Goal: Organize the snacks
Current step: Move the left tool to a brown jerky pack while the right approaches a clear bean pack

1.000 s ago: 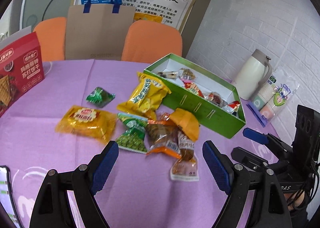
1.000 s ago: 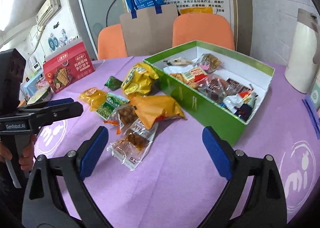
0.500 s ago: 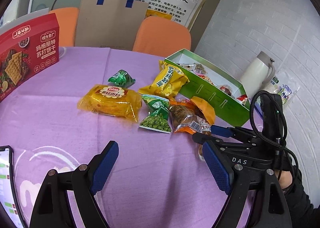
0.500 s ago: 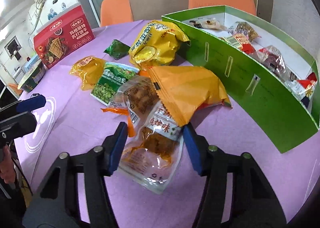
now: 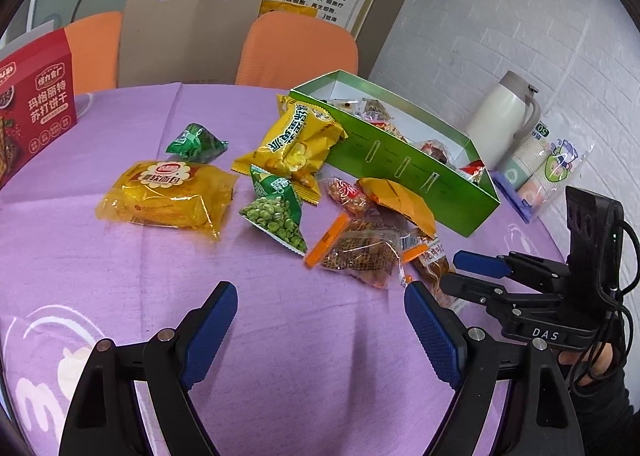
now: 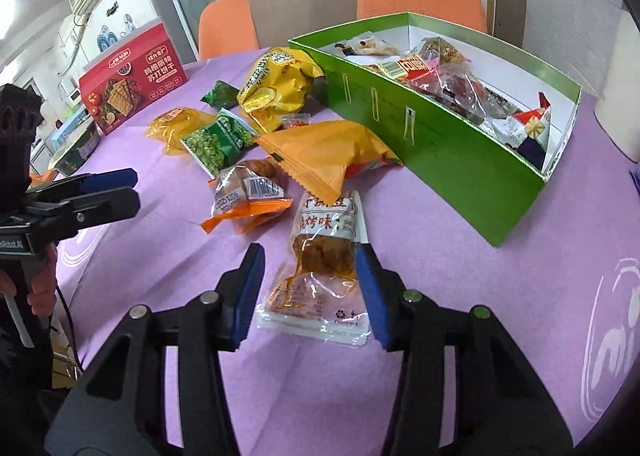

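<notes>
Straddling the clear pouch of brown roasted snack (image 6: 320, 268) with my right claw (image 6: 308, 292), jaws part open, one pad on each side of the pouch and not yet pinched on it; I judge this the pick-up step for that item. Pouch: flat on the bench (image 6: 500, 296), near end of the loose pile, its far end tucked just under the orange packet (image 6: 328, 156). Next move, as I judge it: close on the pouch body, lift it free of the orange packet, carry it right and far into the green box (image 6: 460, 152), which already holds several wrapped snacks. Risk noted: slippery film, and the overlapping packet may drag along. Left claw (image 5: 316, 336): wide open, empty, hovering over bare cloth near the pile. Loose stock remaining: green pea packet (image 5: 278, 212), yellow chip bag (image 5: 296, 144), yellow bread packet (image 5: 168, 192), small dark green packet (image 5: 196, 140), orange-edged clear packet (image 5: 356, 248). Surface: round bench under a purple cloth with pale printed marks. Room: red cracker box (image 5: 36, 108) far left, two orange chairs beyond, a brown paper bag with blue handles, a wall poster, white brick wall, a cream thermos jug (image 5: 504, 116) and a sleeve of paper cups at right.
</notes>
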`<move>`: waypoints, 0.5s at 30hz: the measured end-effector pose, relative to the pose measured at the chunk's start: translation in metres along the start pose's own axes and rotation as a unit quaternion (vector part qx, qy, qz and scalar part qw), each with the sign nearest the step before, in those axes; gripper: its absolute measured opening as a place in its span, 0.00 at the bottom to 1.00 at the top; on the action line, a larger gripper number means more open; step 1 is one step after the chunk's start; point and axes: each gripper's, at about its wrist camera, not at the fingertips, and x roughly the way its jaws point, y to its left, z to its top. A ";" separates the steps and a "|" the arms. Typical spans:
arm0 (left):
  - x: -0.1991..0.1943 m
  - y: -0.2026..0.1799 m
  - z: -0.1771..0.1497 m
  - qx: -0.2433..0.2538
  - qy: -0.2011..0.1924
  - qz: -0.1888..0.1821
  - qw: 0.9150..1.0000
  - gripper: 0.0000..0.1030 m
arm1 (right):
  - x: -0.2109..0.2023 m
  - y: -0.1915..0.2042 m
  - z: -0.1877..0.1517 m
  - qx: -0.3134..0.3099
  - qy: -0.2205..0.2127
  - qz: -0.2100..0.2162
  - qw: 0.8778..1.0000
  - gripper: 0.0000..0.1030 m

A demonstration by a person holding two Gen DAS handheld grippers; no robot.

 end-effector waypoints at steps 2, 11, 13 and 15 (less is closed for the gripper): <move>0.007 -0.003 0.006 -0.014 0.005 -0.014 1.000 0.84 | 0.003 0.002 0.002 -0.006 0.001 -0.006 1.000 0.48; 0.067 -0.036 0.034 -0.005 0.035 -0.023 0.999 0.84 | 0.000 -0.003 -0.008 0.009 0.001 -0.006 1.000 0.48; 0.076 -0.037 0.029 0.010 0.050 -0.018 0.999 0.63 | -0.003 -0.006 -0.009 0.013 -0.001 -0.006 1.000 0.49; 0.073 -0.036 0.022 0.022 0.049 -0.021 0.998 0.55 | -0.002 -0.006 -0.010 0.013 0.000 -0.004 1.000 0.49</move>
